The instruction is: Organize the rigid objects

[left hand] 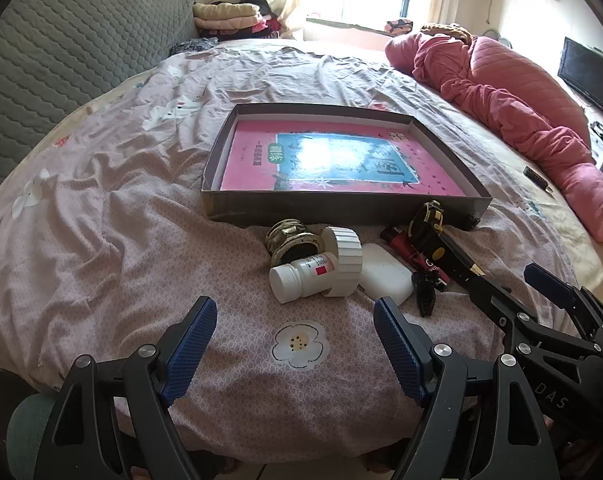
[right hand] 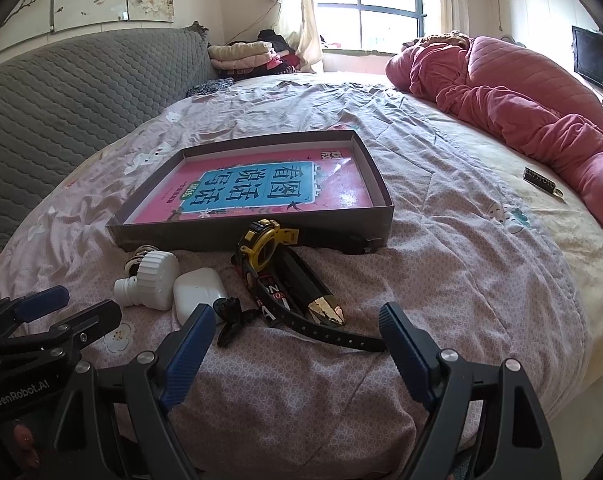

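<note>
You are working over a bed covered in a wrinkled pink floral quilt, with a grey quilted headboard to the left and a window glowing behind. A rolled pink duvet is lying along the far right side.

A shallow dark cardboard box lid is sitting open-side up in the middle of the bed. It is holding only a pink and blue book, lying flat and filling most of the floor.

The loose things are clustering just in front of the near wall of that tray. A white pill bottle is lying on its side, its long axis running left to right with the cap pointing left. It is touching a ribbed white cap and a brass-coloured round fitting behind it. A white earbud case is resting just beside the cap. A small black hair clip is lying near the case. A yellow and black tape measure is leaning by the tray wall, and a black pen-shaped item with a gold tip is pointing toward you and slightly right. A black strap is trailing beneath it.

Your left gripper is hovering in front of the bottle, its fingers spread wide and gripping nothing. Your right gripper is hovering near the strap, fingers equally wide apart and empty.
</note>
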Demonstrator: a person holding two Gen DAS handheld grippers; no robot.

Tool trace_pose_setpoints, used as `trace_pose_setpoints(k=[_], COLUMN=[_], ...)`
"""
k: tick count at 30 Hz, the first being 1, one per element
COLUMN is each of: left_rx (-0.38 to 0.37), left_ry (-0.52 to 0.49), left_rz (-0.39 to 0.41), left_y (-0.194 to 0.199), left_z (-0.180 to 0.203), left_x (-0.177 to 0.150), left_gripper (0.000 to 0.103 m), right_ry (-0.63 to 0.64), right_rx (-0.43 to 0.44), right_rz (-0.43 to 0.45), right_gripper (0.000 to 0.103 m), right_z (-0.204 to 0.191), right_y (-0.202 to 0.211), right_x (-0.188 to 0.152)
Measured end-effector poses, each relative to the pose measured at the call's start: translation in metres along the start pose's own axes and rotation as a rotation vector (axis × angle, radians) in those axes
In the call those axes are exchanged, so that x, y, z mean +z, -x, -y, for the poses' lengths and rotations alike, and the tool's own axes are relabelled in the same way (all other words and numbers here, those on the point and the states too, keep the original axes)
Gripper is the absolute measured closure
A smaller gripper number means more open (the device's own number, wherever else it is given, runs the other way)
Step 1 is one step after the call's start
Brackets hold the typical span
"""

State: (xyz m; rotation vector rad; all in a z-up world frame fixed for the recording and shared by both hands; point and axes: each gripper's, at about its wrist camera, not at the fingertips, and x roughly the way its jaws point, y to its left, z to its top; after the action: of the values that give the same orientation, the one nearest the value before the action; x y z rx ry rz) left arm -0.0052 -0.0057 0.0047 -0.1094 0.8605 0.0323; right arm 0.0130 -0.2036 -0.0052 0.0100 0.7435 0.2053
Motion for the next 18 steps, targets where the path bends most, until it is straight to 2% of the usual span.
trace_pose_setpoints(k=[18], left_rx=[-0.028], left_ry=[0.018], left_rz=[-0.008], left_y=[0.0010], left_z=[0.0013], left_x=[-0.0003], left_gripper=[0.021], right_ry=[-0.013], right_rx=[-0.002], right_rz=[0.010], right_gripper=[0.020], right_z=[0.0026], right_y=[0.0015], right_x=[0.0009])
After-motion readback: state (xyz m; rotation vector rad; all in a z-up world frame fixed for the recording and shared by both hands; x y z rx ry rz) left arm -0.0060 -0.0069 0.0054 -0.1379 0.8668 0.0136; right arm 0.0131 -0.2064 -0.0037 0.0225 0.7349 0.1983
